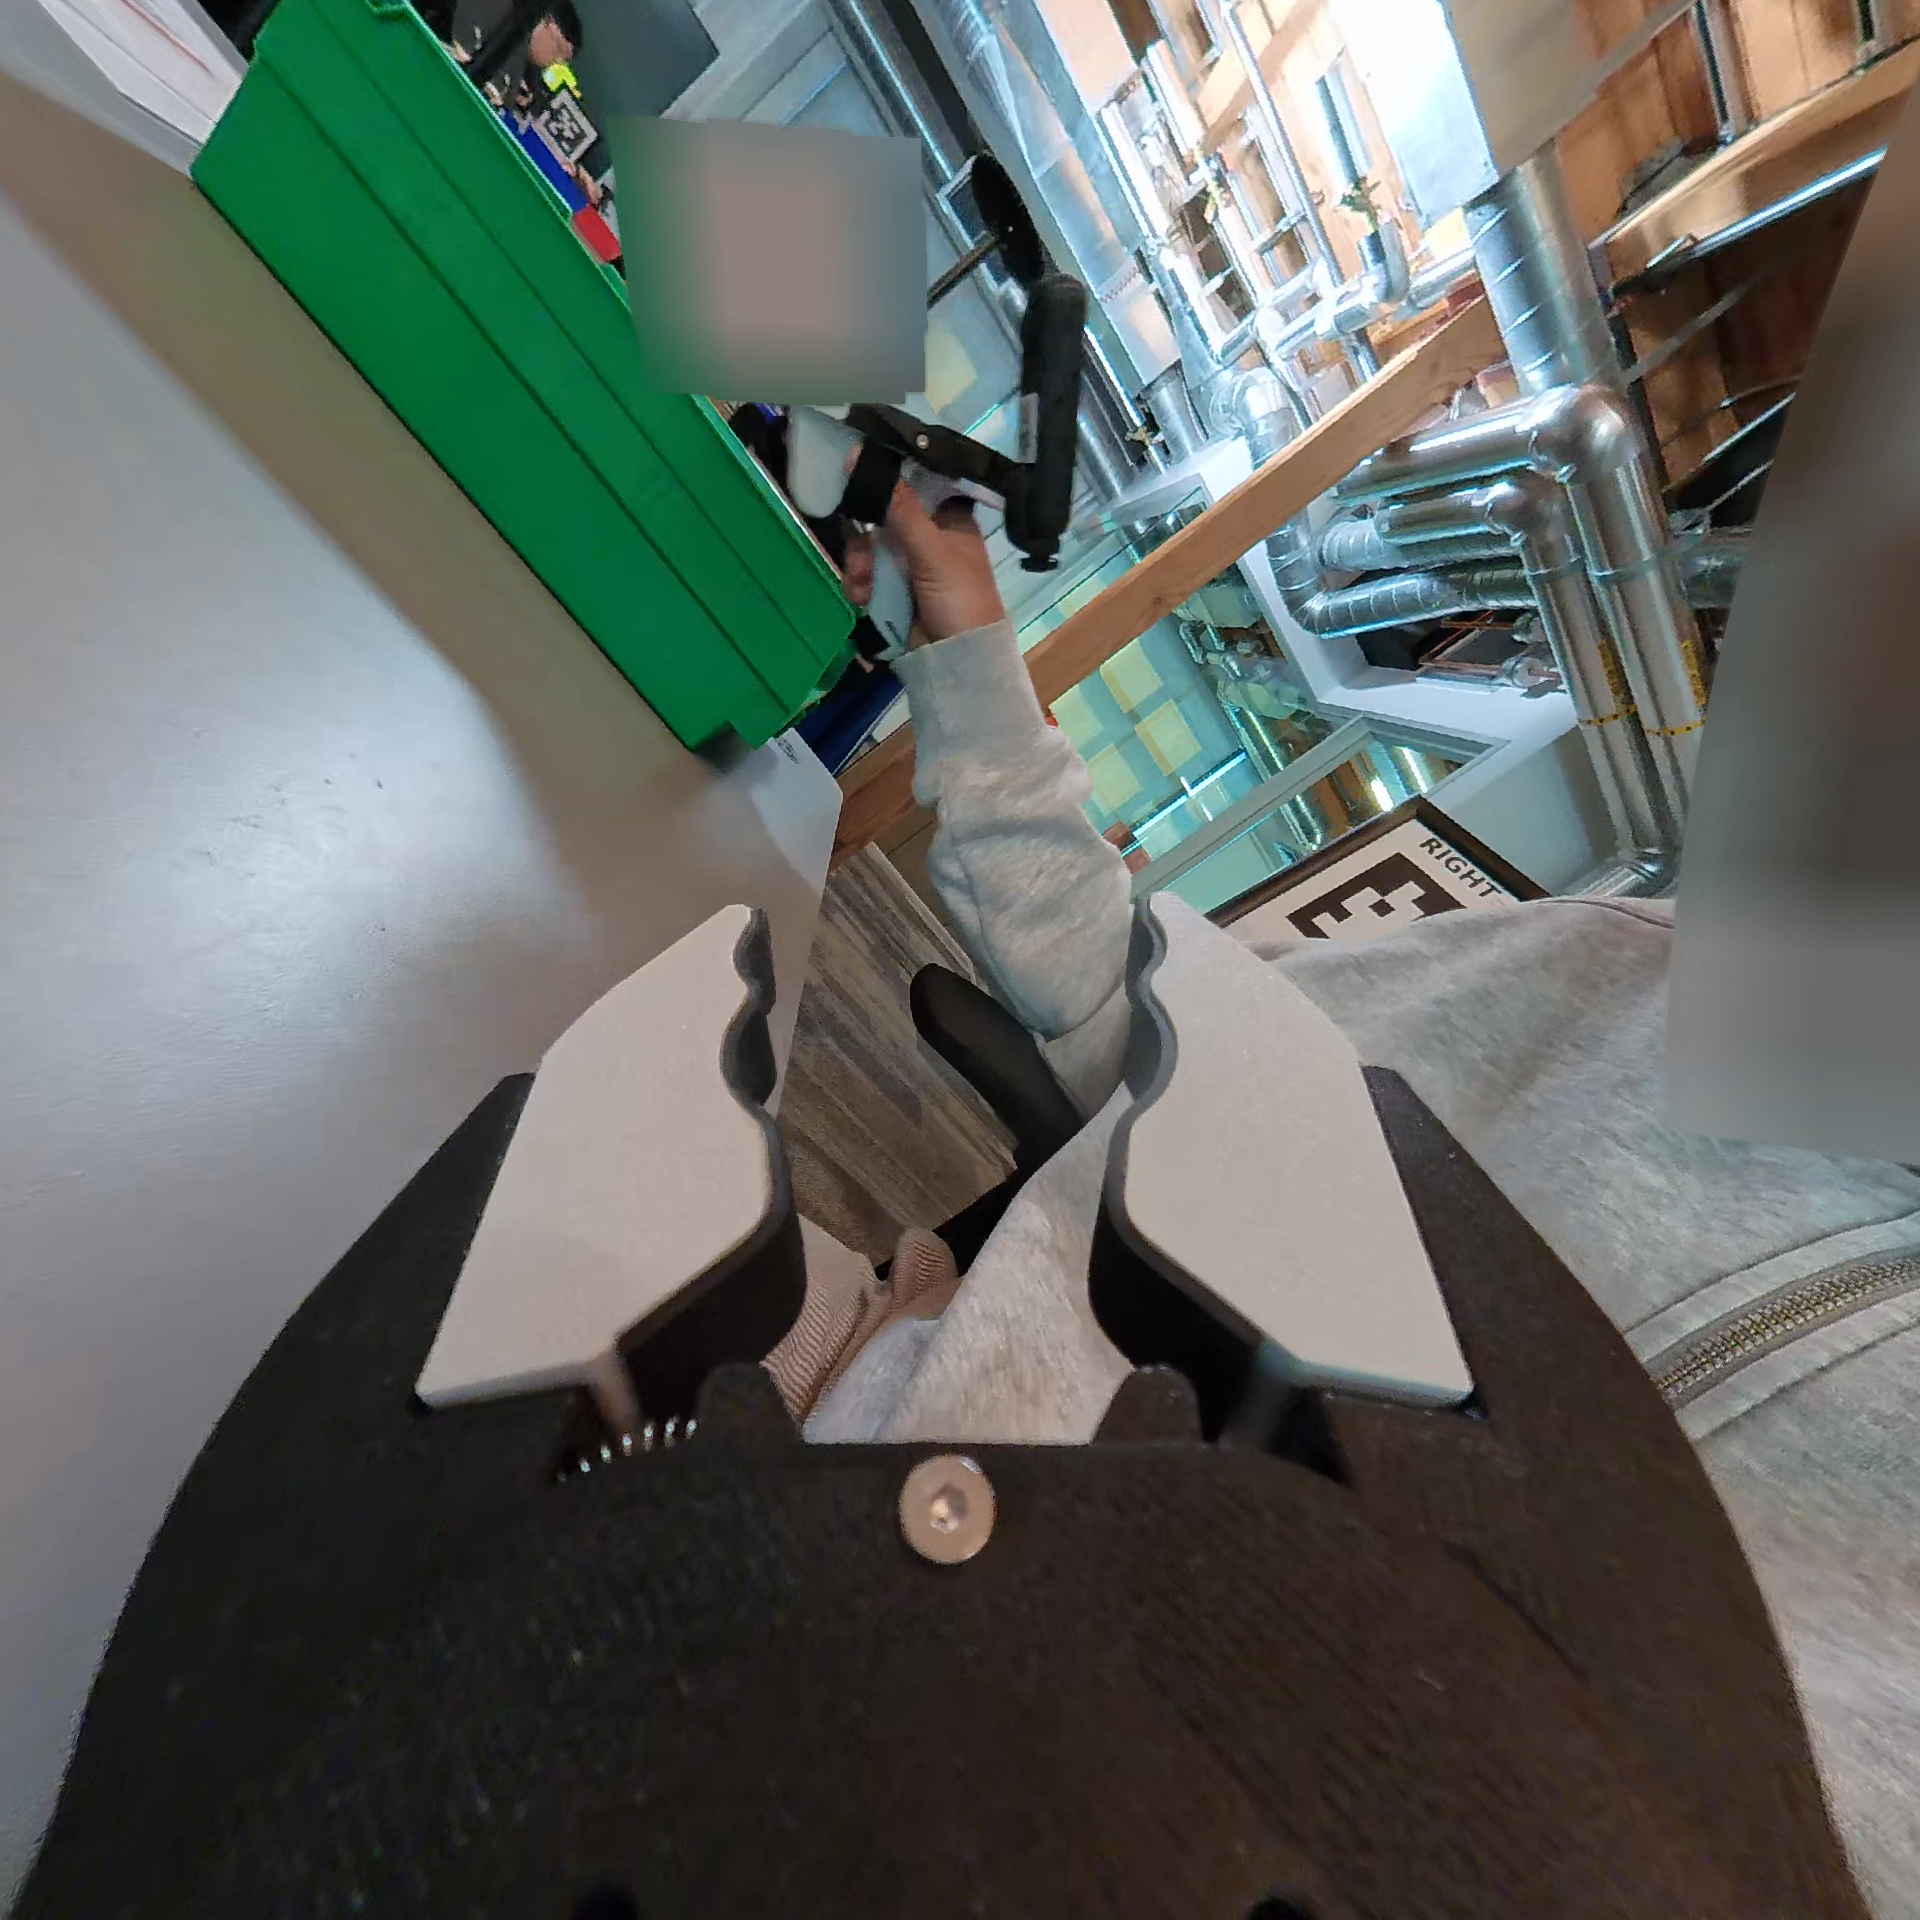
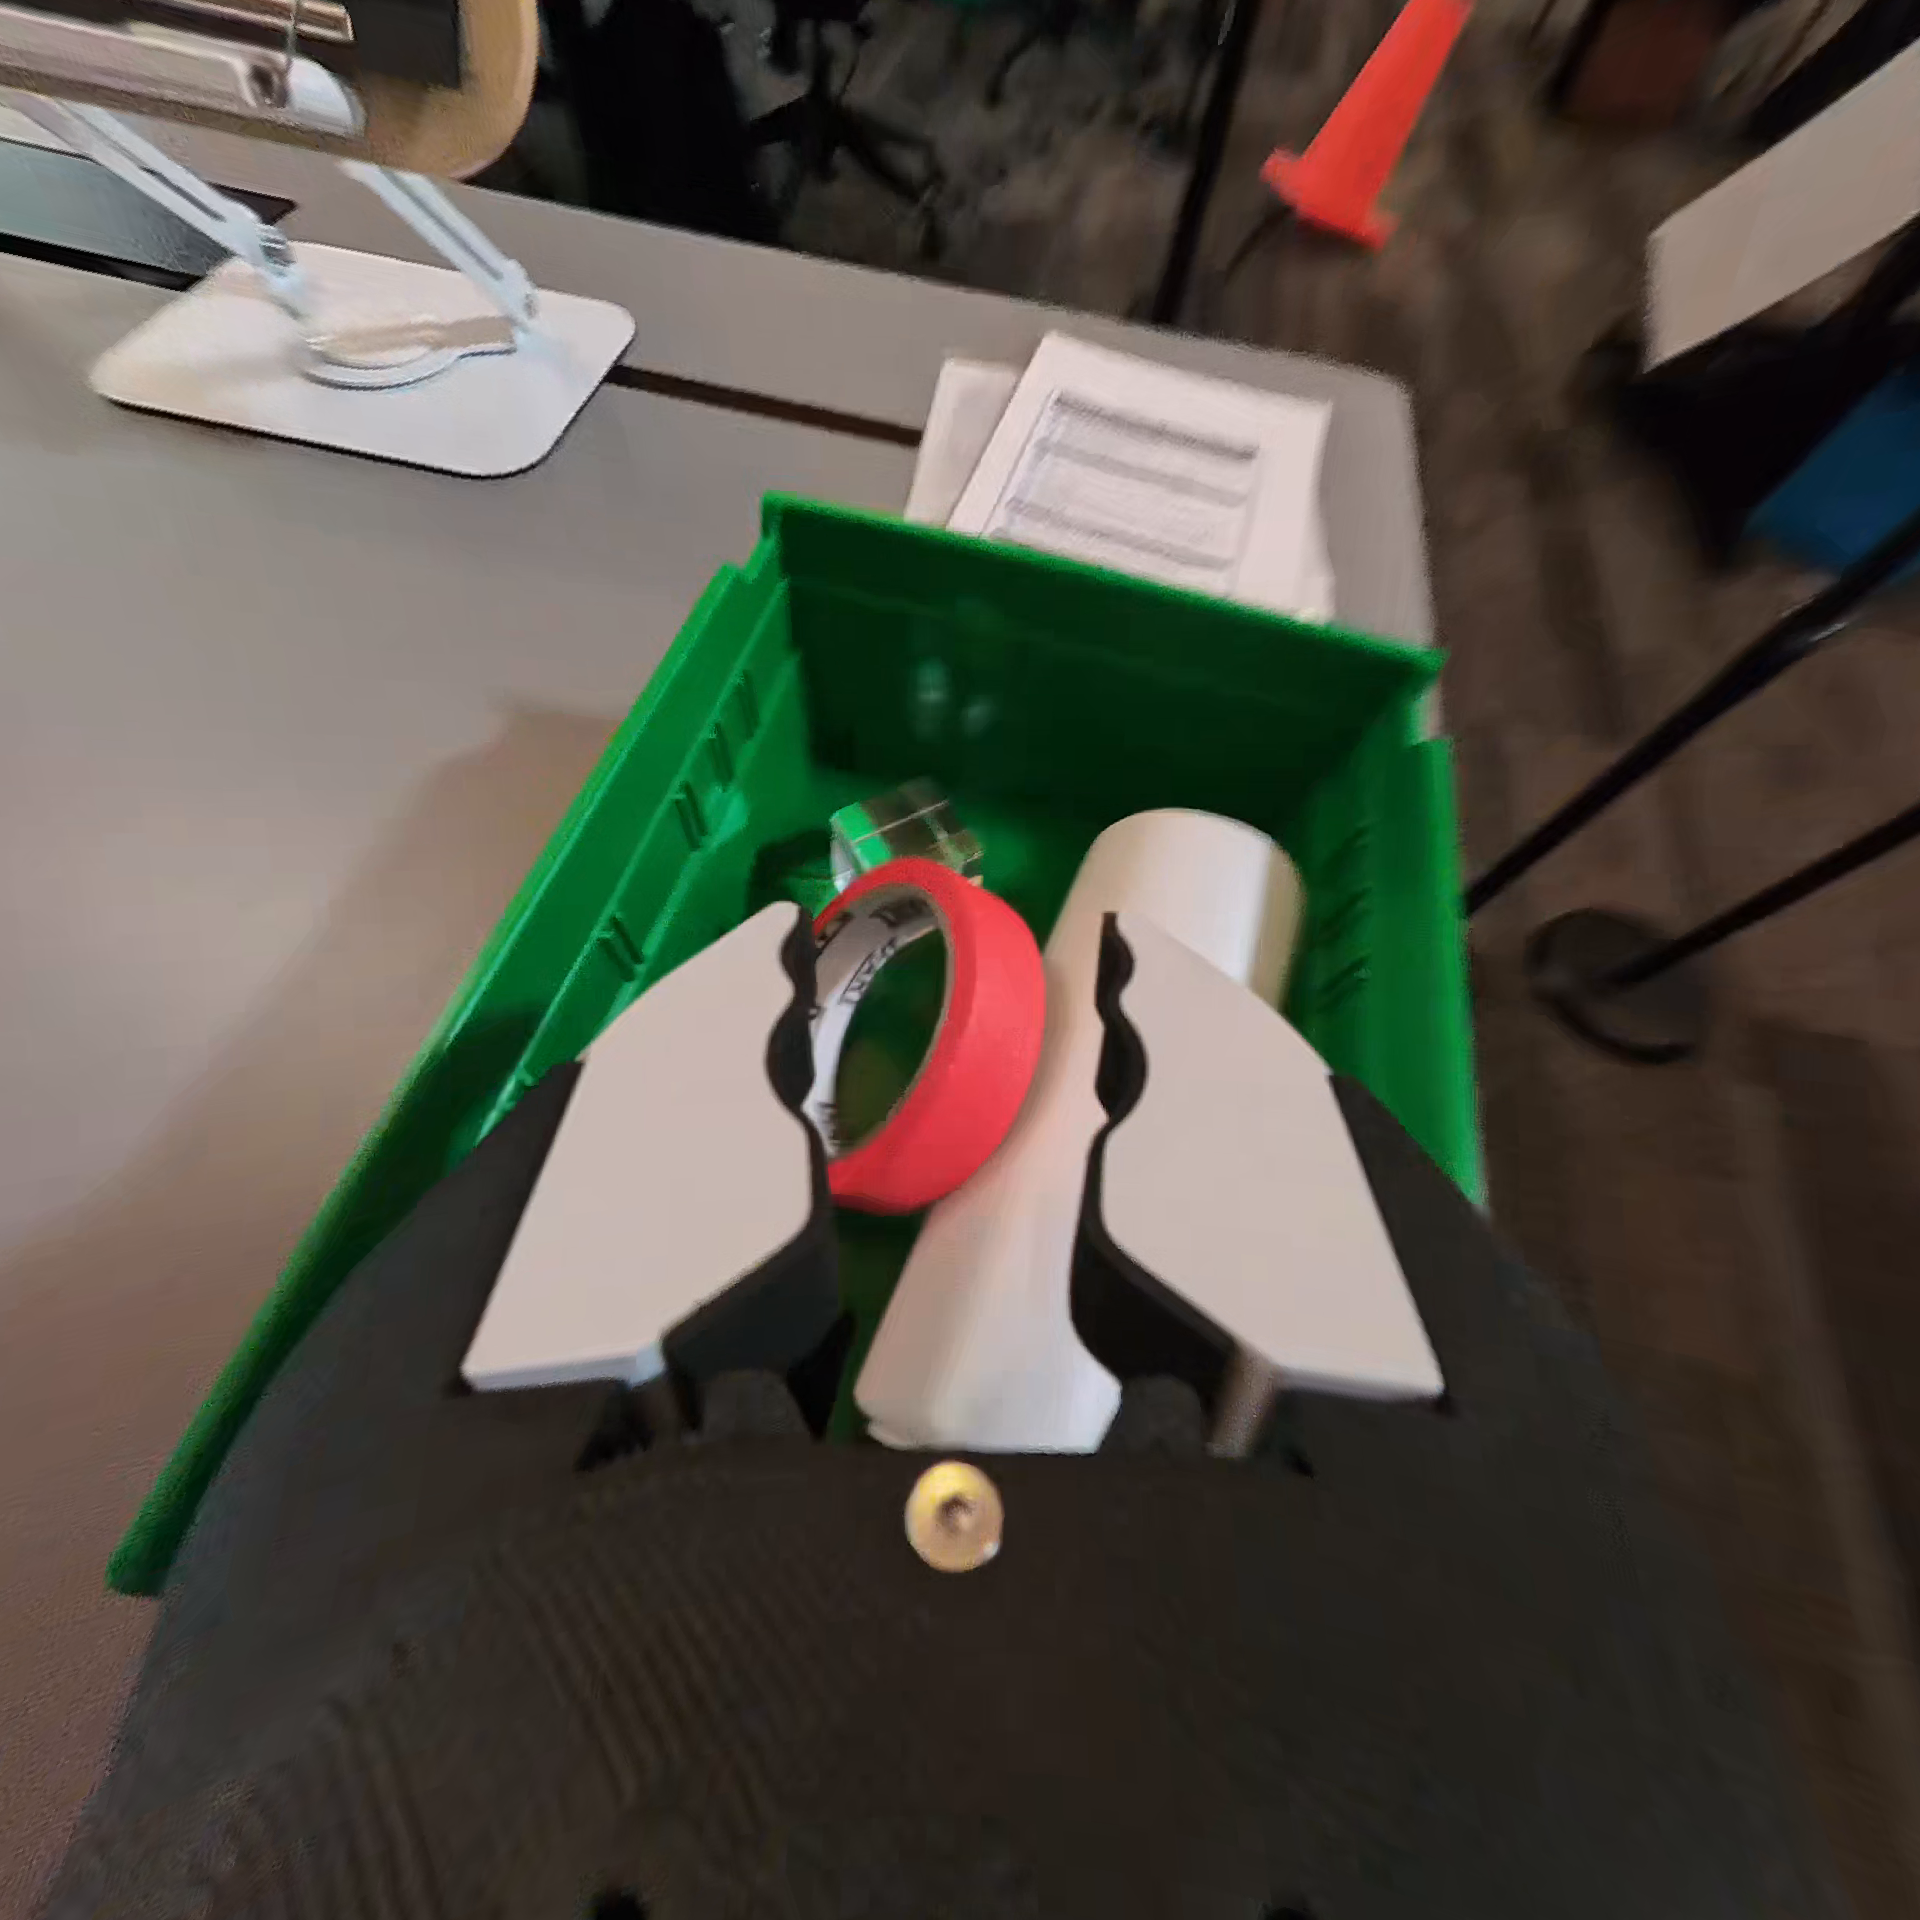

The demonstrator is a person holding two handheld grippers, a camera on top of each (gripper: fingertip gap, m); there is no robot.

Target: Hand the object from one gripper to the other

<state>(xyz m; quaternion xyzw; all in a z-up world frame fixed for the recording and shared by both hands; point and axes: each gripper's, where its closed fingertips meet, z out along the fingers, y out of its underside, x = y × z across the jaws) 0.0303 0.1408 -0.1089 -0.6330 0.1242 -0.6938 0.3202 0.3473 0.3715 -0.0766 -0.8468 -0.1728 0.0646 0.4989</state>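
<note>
In the right wrist view my right gripper [image 2: 951, 940] is open above a green bin [image 2: 1091, 665]. In the bin lie a red tape roll [image 2: 987, 1039], a white cylinder [image 2: 1174, 914] and a small clear cube [image 2: 909, 842]. The tape roll leans on the cylinder, and both show in the gap between my fingers, lower down. In the left wrist view my left gripper [image 1: 951, 935] is open and empty, tilted up beside the grey table [image 1: 260, 831]. Far off in that view a hand [image 1: 940, 566] holds the other gripper over the green bin [image 1: 499, 416].
A white stand with a flat base [image 2: 374, 384] sits at the table's far left. A white tray [image 2: 1132, 468] lies behind the bin. A red cone [image 2: 1361, 135] and black stand legs [image 2: 1662, 790] are on the floor to the right. A person's grey sleeve [image 1: 1018, 831] crosses the left view. The left gripper is farther from the small clear cube [image 2: 909, 842], some 40 centimeters, than the right, some 15 centimeters.
</note>
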